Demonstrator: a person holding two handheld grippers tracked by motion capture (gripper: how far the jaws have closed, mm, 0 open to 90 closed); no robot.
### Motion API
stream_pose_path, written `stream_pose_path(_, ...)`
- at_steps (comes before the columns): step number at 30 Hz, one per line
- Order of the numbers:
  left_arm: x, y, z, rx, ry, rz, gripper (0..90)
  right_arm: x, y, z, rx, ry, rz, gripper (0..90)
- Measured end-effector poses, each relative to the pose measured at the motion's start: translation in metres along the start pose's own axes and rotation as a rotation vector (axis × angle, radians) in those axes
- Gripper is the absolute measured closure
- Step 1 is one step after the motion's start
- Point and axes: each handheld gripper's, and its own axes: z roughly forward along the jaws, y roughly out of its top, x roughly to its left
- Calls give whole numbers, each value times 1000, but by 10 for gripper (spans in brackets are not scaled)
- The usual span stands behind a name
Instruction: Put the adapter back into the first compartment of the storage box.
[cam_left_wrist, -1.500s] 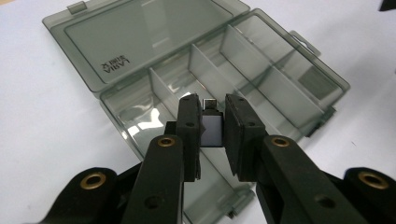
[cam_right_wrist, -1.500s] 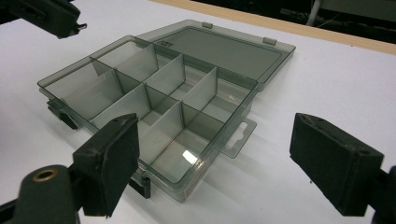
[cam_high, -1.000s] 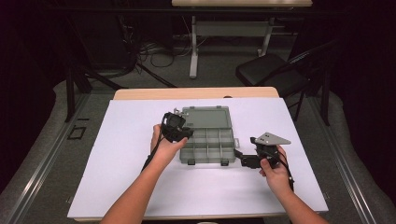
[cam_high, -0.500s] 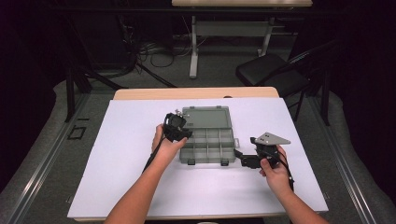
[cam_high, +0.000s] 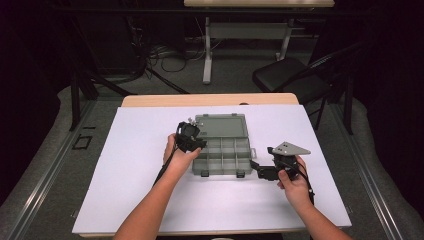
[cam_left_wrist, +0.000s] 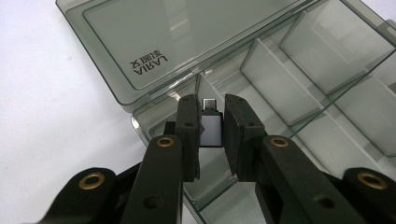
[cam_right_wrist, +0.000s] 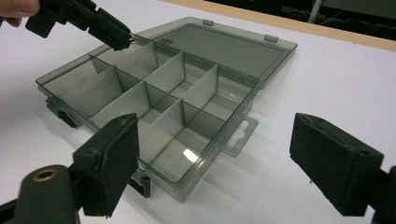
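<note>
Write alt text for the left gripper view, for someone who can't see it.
The left tongs grip a small silver adapter, its plug end up, above a corner compartment of an open smoky-grey organizer box. The box's lid lies flat on the white table.

Count of items at the table

I count one smoky-grey organiser box (cam_high: 222, 145) with one open lid (cam_high: 220, 125) and eight compartments in two rows of four; one small silver adapter (cam_left_wrist: 208, 127); two grippers, left (cam_high: 192, 142) and right (cam_high: 257, 167); one white table sheet (cam_high: 130, 150); one black chair (cam_high: 287, 77) beyond.
</note>
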Motion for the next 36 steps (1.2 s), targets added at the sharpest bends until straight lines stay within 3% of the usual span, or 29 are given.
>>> stream_pose_path(10, 2, -1, 0, -3, 14, 4, 753, 0, 0, 0, -2, 1, 1, 158)
stream_pose_path(12, 3, -1, -1, -22, -2, -7, 645, 0, 0, 0, -1, 1, 0, 158)
stream_pose_path(14, 3, -1, -2, -32, -5, -11, 601, 0, 0, 0, 0, 1, 0, 158)
stream_pose_path(19, 1, -3, -12, -61, 36, 5, 418, 0, 0, -1, -4, -5, 3, 158)
stream_pose_path(24, 6, -8, -23, -93, -37, -20, 400, 0, 1, -1, 1, -13, 1, 158)
stream_pose_path(27, 7, -12, -27, -116, -24, -5, 400, -1, 2, -2, -1, -24, -4, 158)
stream_pose_path(32, 6, -20, -30, -86, -65, 15, 375, -5, 8, -3, 3, -45, 0, 158)
stream_pose_path(36, 6, -24, -27, -55, -54, 34, 301, -5, 12, -3, 4, -65, -4, 158)
